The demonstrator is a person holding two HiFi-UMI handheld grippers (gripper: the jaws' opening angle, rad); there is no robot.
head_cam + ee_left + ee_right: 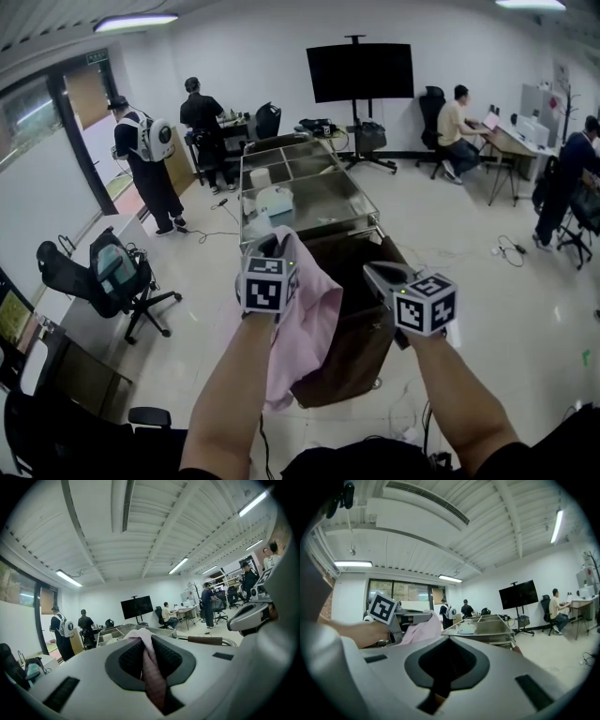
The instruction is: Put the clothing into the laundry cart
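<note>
Task is partway, not done. I've got the pink garment (pixel 298 323) pinched in my left gripper (pixel 266 247). In the left gripper view the jaws are clamped on a strip of the cloth (pixel 151 665), which runs straight through the pads. The rest hangs down from the gripper at centre-left of the head view, along the left edge of the laundry cart (pixel 361 328). It looks mostly outside the brown bag. I can't tell whether it touches the rim.

What's left, by my read: carry the garment over the bag opening, let go, and check that nothing trails over the side. I see no other clothing waiting. The steel trays (pixel 323 208) beyond the bag hold a few white items, too small to name.

My right gripper (pixel 382 274) is at centre-right, above the near side of the bag. In the right gripper view the jaws (pixel 446 665) sit together with nothing caught between them, so it's idle.

Pose: both forearms come up from the bottom edge, stretched forward and roughly parallel. The grippers are side by side but apart, pointing ahead and a touch nose-down, marker cubes facing me. The left sits slightly higher in frame than the right.

People are working at desks in the background, not involved.
</note>
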